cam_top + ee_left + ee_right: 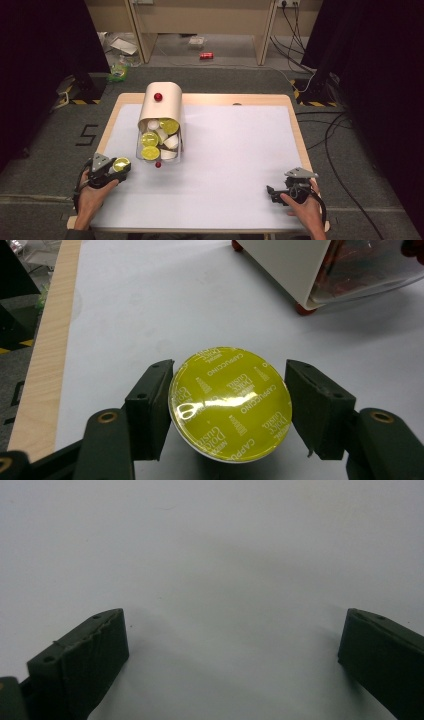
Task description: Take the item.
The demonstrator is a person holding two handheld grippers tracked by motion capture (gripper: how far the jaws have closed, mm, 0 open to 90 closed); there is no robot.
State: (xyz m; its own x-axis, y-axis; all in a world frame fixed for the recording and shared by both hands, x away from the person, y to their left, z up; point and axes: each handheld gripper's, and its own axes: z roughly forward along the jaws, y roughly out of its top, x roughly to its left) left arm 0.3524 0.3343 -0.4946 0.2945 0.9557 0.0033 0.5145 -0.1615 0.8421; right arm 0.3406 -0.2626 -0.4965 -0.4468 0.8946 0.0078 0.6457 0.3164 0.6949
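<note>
Where the white sheet point(230, 160) covers the wooden table point(296, 125), grey carpet lies all around, with cables, a red can point(206, 55) and wooden furniture legs at the far side. Near the table's far left stands a beige container point(162, 102) with a clear front, tipped open and crammed with white and yellow-lidded coffee capsules point(156, 140). Just beside it, at the near left, the left gripper point(114, 167) pinches one capsule point(231, 402) by its sides between its jaws; its shiny yellow foil lid reads "Cappuccino", above a white rim. At the near right, the right gripper point(274, 192) hangs over bare sheet, jaws spread wide apart.
</note>
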